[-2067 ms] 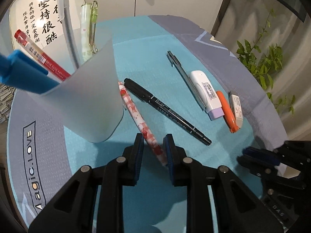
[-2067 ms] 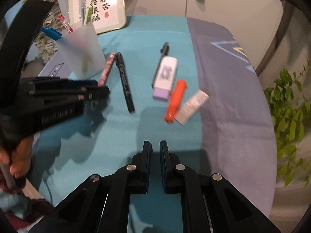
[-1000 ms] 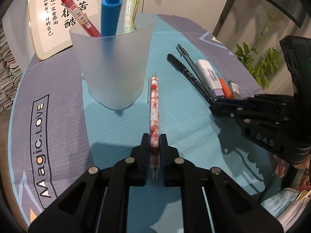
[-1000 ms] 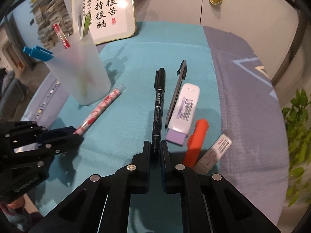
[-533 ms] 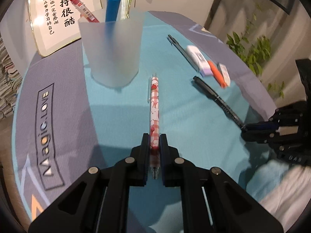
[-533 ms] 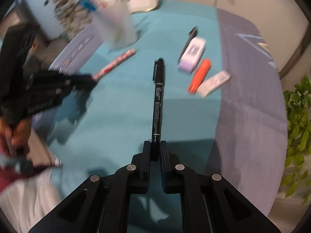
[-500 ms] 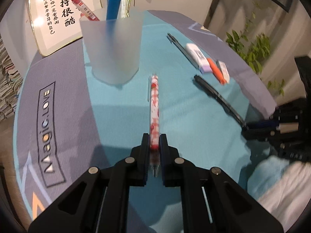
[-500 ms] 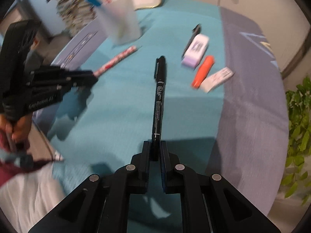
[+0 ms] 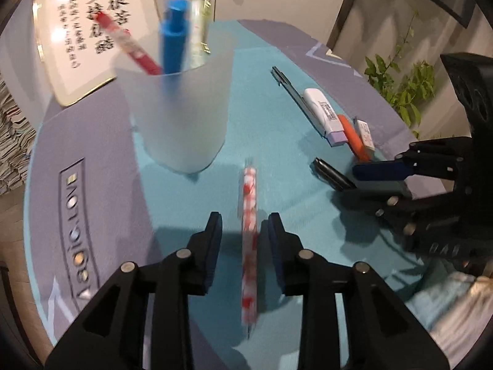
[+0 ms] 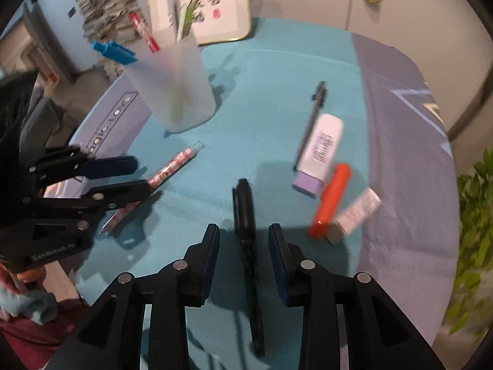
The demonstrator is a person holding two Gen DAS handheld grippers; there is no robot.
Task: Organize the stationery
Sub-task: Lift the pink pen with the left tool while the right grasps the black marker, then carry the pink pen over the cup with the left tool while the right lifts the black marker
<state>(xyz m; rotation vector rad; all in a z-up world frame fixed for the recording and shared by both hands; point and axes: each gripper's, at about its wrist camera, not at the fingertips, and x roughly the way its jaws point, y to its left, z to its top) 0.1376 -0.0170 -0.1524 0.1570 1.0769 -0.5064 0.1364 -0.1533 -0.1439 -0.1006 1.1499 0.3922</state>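
- Left gripper [image 9: 243, 231]: jaws spread wide, gripping nothing; the red-and-white patterned pen [image 9: 250, 215] lies between them at lower centre of the left wrist view, apparently on the teal-and-grey table [image 9: 277, 98].
- Right gripper [image 10: 243, 240]: also wide, holding nothing; the black marker pen [image 10: 245, 212] lies between its jaws at lower centre of the right wrist view.
- To do this step well, judged: close squarely on each barrel, lift, tip upright, and lower into the frosted translucent plastic cup [image 9: 181, 117], upper left, clear of its contents.
- Count, left to right: 1 cup holding at least 3 pens; 1 patterned pen; 1 black marker; 1 slim dark pen [image 10: 315, 104]; 1 white-and-lilac correction tape [image 10: 320, 154]; 1 orange cutter-like tool [image 10: 331, 200]; 1 small white labelled eraser [image 10: 357, 211].
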